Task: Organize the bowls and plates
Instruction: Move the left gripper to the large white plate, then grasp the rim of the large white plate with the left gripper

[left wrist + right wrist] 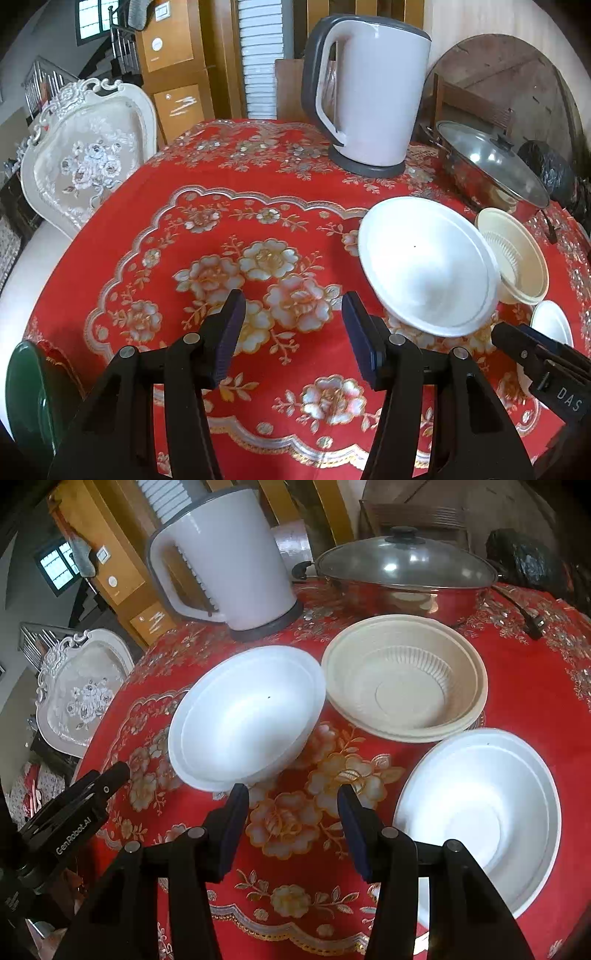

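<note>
Red floral cloth covers the bench [295, 904], where I see three bowls toward its right side: a white bowl [245, 716] just beside a beige bowl [404, 679], and a second white bowl [480, 812] nearer the front edge. Behind them, toward the far edge, stand a white kettle [229, 557] and a lidded steel pan [402, 572] (a green plate [27, 391] peeks in at the front left edge). My left tool [293, 332] and right tool [293, 827] both hover with jaws spread wide, holding nothing.
</note>
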`<state>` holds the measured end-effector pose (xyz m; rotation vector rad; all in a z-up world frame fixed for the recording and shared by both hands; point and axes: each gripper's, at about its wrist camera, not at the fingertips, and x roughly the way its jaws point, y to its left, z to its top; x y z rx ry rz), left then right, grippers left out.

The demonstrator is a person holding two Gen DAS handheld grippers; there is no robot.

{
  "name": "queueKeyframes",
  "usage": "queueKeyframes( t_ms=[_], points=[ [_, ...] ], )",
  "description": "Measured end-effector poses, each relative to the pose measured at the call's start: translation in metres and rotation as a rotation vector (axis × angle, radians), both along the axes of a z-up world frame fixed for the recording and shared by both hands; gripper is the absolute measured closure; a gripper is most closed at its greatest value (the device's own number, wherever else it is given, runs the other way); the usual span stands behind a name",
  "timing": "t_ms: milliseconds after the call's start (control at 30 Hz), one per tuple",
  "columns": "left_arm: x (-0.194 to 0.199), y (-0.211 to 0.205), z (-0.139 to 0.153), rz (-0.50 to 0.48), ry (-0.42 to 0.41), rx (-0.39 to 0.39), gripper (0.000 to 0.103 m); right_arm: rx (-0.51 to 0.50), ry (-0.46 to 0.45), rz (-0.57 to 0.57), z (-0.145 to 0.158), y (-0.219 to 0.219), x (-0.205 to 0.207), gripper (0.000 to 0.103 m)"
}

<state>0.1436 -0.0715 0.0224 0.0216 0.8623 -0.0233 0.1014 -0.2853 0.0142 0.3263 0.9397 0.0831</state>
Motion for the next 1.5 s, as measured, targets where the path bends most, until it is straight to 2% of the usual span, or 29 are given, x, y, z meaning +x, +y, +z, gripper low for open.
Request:
queueKeyframes(
  t_ms=[300,433,667,933,1200,1267,1300,1333,1433,1500],
  points=[
    [0.032,-0.008,0.002,-0.018,0.026,-0.038,0.048,0.024,0.010,-0.034,0.003,-0.012,0.008,0.053],
    [0.047,-0.012,0.000,-0.026,0.058,-0.065,0.048,0.081,0.018,-0.047,0.003,-0.016,0.014,0.053],
    [0.060,-0.019,-0.001,-0.065,0.095,-0.110,0.048,0.116,0.032,-0.051,0.001,-0.017,0.017,0.053],
    [0.077,-0.032,-0.012,-0.104,0.161,-0.089,0.048,0.202,0.050,-0.066,-0.006,-0.023,0.023,0.050],
    [0.093,-0.043,-0.030,-0.113,0.210,-0.064,0.048,0.179,0.035,-0.044,-0.014,-0.011,0.037,0.050],
    [0.092,-0.044,-0.032,-0.122,0.198,-0.069,0.052,0.159,0.017,-0.037,-0.015,-0.010,0.038,0.054],
    [0.092,-0.045,-0.033,-0.125,0.198,-0.066,0.069,0.155,0.009,-0.032,-0.015,-0.010,0.038,0.059],
    [0.092,-0.045,-0.034,-0.125,0.205,-0.058,0.075,0.153,0.004,-0.015,-0.016,-0.009,0.038,0.070],
    [0.091,-0.045,-0.038,-0.135,0.233,-0.077,0.078,0.133,-0.001,0.019,-0.017,-0.004,0.037,0.077],
    [0.087,-0.045,-0.037,-0.134,0.222,-0.062,0.078,0.113,-0.015,0.032,-0.015,-0.001,0.035,0.080]
  ],
)
